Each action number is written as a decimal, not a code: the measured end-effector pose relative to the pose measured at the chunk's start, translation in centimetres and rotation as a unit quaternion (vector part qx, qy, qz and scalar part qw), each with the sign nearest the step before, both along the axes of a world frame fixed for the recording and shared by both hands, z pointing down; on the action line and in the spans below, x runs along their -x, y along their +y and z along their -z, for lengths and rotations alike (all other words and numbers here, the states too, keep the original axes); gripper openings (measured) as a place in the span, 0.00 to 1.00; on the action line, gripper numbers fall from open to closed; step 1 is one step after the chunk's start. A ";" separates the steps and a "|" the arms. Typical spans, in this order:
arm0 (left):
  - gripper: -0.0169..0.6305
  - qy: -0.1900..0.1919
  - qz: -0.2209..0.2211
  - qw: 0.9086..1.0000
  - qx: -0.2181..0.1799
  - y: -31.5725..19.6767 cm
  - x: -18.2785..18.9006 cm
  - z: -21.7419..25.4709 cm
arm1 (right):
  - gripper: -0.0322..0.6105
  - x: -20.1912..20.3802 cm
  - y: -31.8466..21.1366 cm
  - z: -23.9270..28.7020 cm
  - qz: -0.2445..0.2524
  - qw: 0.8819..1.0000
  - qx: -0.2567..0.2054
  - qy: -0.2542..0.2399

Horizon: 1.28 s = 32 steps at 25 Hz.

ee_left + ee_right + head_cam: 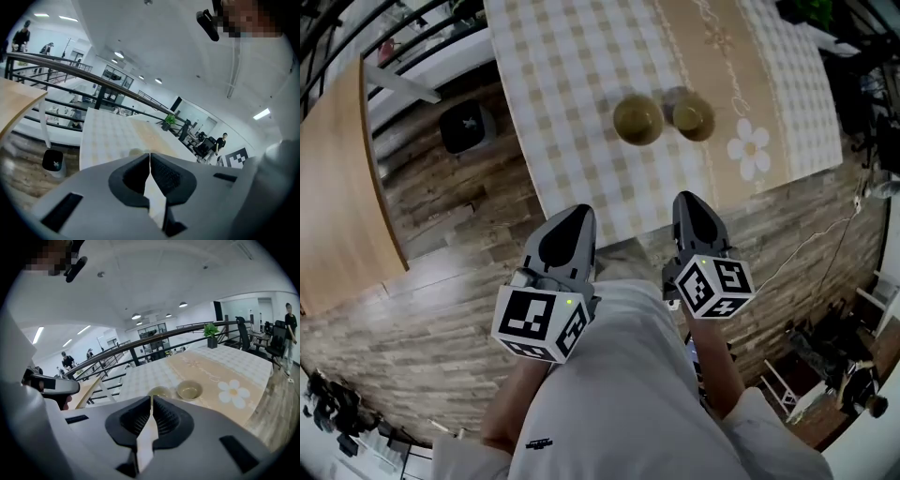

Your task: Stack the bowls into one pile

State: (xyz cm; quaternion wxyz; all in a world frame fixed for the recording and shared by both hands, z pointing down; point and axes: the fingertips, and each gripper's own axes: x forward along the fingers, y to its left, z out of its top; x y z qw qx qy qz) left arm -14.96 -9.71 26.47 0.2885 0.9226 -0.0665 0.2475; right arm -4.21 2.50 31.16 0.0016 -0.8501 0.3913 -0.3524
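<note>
Short of the bench [572, 75], holds left claw [579, 214], right claw [690, 199] clenched empty; needs one opened onto left bowl [637, 120] or right bowl [694, 115].

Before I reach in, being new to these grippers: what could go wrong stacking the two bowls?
The left gripper and right gripper are both shut; unopened, they would likely shove a bowl, not grasp it. The left bowl and right bowl sit close together, so gripping one may knock the other.
</note>
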 end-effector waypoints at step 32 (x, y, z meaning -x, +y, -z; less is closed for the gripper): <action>0.07 -0.068 -0.133 0.989 0.007 9.3 -19.5 -7.3 | 0.11 -16.8 6.3 -7.1 -0.136 0.986 -0.063 -0.076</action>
